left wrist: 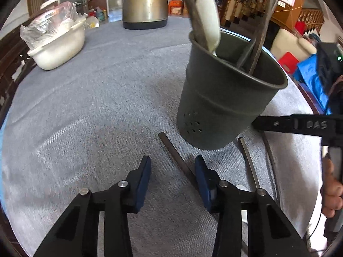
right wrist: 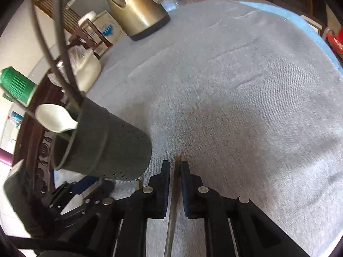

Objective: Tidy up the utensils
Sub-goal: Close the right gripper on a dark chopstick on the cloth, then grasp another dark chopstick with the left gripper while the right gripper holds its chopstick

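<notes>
The counter [left wrist: 90,98], covered with grey cloth, fills both frames. At top centre of the left view a brass-coloured kettle [left wrist: 145,2] is seen, and at upper left a white basin [left wrist: 62,45] holding a clear plastic bag [left wrist: 49,24]. Right of centre, a dark holder [left wrist: 223,98] contains a white spoon [left wrist: 209,19] and metal utensils. The left gripper [left wrist: 171,171] is spread apart, empty, beside a flat handle [left wrist: 175,156]. The right gripper [right wrist: 175,171] is clamped on a thin metal utensil [right wrist: 174,192].

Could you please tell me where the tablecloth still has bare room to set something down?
Free: the wide stretch between the white basin, kettle and utensil holder. Crowded: in front of the holder, where loose metal utensils lie.
</notes>
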`<state>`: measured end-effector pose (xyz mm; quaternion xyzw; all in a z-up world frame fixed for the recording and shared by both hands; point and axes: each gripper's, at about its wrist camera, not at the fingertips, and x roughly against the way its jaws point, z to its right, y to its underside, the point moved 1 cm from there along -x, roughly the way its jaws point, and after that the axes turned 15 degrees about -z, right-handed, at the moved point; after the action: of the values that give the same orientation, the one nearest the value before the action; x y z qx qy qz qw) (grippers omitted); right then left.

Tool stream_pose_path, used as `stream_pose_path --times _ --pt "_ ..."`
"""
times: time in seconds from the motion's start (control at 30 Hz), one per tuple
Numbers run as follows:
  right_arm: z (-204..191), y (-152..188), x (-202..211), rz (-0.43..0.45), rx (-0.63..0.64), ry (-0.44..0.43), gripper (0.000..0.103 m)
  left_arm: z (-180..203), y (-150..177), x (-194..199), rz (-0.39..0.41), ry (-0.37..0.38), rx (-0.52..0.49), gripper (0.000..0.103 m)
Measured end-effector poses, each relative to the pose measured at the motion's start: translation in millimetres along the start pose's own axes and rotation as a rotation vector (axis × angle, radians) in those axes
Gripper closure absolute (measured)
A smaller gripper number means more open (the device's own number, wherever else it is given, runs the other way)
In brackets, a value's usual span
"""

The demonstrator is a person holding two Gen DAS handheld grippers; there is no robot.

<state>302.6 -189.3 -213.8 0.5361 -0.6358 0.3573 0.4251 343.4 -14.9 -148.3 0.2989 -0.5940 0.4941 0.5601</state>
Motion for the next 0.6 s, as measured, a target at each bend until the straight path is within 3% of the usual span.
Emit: stream_pose_path --times 0.3,0.33,0.4,0.6 --pt "-25 -9 -14 0.032 0.057 0.084 0.097 -30 -25 -2 -0.019 0.075 0.064 0.060" --pt "-26 -8 -13 0.041 0.061 0.087 0.097 -34 -27 -2 -0.013 0.082 0.079 0.062" --pt "-27 -4 -11 0.060 0.068 0.068 0.097 -38 -29 -3 -0.007 0.083 0.093 0.083" --pt "-11 11 21 0.144 0.097 0.007 0.097 -47 -20 4 0.012 0.086 0.098 0.093"
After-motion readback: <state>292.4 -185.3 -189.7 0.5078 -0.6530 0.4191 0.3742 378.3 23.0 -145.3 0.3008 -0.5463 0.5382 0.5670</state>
